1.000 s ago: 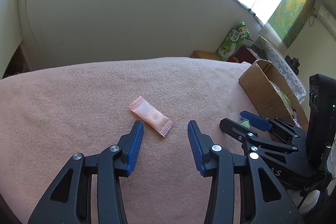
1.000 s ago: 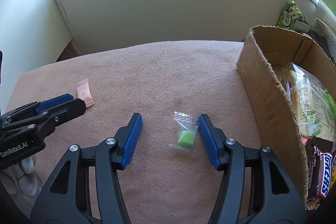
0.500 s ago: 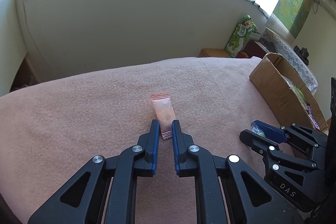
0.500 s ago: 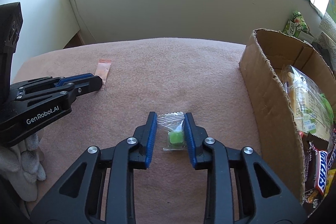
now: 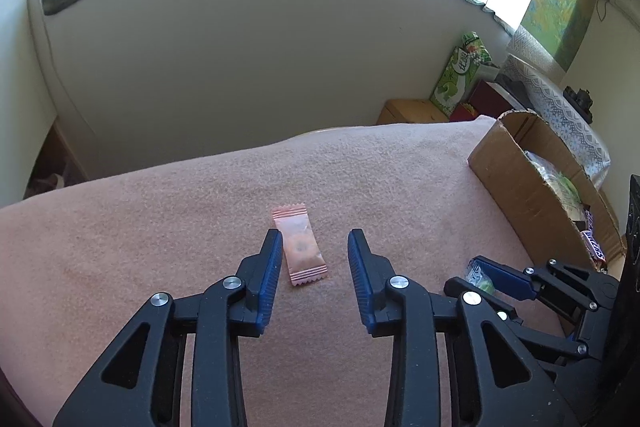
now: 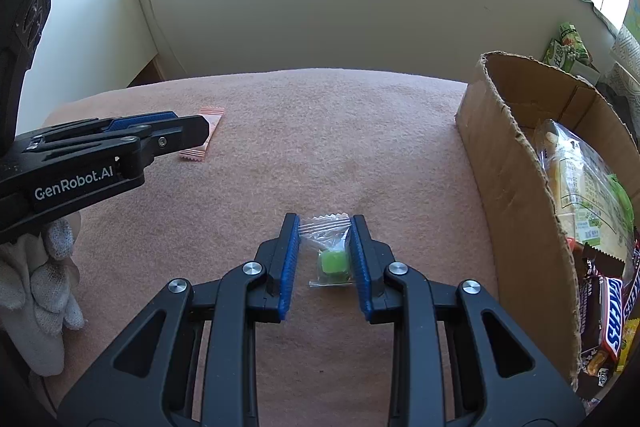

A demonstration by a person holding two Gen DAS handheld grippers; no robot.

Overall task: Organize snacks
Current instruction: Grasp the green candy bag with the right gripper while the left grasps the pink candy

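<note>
A pink wrapped candy [image 5: 300,247] lies flat on the pink blanket [image 5: 160,227]. It sits between the jaws of my left gripper [image 5: 315,239], close to the left finger. Those jaws are opening and do not press on it. My right gripper [image 6: 325,227] is shut on a clear packet holding a green candy [image 6: 332,262], which still rests on the blanket. In the right wrist view my left gripper [image 6: 188,127] reaches in from the left over the pink candy [image 6: 210,117]. The left wrist view shows my right gripper [image 5: 476,273] at the lower right with the green candy [image 5: 482,281].
An open cardboard box [image 6: 508,179] stands on the right with a clear biscuit packet [image 6: 580,187] and Snickers bars [image 6: 612,315] inside. A gloved hand [image 6: 40,287] holds the left gripper. A pale wall rises behind the blanket's far edge.
The left jaws closed on the pink candy, turning it lengthwise, and have now parted again. The right jaws closed from wide apart onto the green candy packet and stay there.
</note>
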